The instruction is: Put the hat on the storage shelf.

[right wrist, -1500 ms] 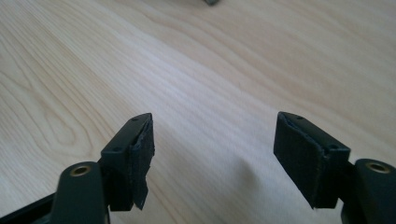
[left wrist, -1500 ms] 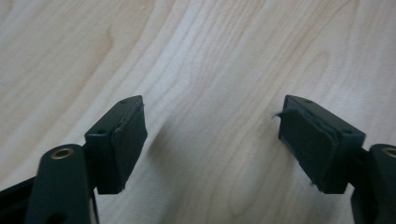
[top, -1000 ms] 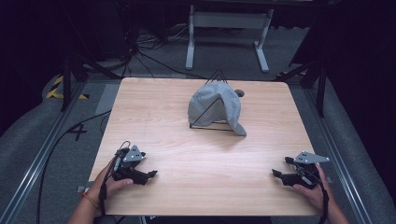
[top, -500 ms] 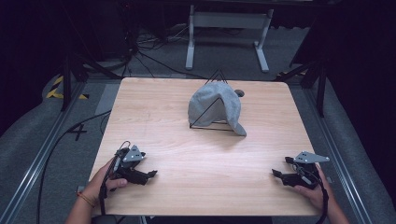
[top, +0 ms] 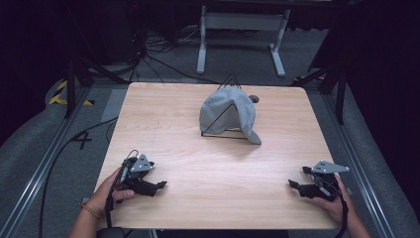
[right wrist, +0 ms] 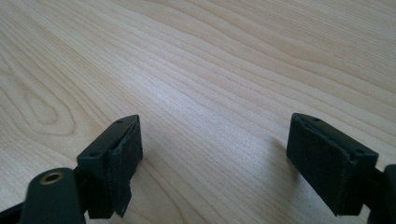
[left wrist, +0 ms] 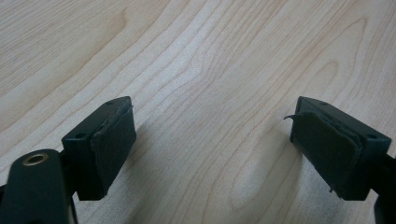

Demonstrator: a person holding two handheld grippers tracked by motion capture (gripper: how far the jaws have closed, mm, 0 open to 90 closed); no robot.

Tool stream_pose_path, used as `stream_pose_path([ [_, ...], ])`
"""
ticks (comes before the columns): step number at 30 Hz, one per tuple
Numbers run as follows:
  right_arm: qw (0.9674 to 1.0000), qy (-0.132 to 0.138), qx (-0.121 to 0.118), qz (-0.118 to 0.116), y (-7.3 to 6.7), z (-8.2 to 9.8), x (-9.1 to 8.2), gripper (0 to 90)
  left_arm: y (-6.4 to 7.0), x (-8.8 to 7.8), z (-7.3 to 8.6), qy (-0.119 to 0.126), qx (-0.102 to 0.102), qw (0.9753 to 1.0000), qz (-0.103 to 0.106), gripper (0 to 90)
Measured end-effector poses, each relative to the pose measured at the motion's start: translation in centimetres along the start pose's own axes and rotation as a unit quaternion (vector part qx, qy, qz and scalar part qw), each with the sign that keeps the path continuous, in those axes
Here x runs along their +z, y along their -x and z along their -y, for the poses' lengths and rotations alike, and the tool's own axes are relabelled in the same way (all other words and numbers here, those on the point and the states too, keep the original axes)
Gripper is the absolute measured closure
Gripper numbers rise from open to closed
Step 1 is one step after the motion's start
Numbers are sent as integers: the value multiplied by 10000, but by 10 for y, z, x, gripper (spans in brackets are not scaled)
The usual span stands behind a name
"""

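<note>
Spanning the view, the wooden table (top: pixel 163 124) held a grey cap (top: pixel 225 111) draped on a wire stand (top: pixel 218 133) at far centre — soft, light, probably best pinched at its stiff brim. The left gripper (top: pixel 157 186) and right gripper (top: pixel 294 185) rested near the front edge — jaws wide apart, empty.

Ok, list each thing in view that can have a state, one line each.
Grey cap: draped over a black wire stand, brim pointing toward the person.
Wire stand: upright on the table.
Left tongs: open, empty, low over the wood.
Right tongs: open, empty, low over the wood.
</note>
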State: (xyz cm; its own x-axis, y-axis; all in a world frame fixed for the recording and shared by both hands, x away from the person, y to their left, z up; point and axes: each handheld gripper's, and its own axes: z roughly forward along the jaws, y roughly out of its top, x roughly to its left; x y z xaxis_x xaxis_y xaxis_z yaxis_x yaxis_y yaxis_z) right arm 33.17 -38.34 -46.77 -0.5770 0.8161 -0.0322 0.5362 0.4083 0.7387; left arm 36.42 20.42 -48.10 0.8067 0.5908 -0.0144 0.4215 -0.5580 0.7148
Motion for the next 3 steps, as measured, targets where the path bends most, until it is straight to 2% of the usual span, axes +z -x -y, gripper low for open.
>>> stream_pose_path([
  [3, 10000, 1, 1, 0, 0, 0, 0, 185, 0, 0, 0, 0, 0, 10000, -2, 144],
])
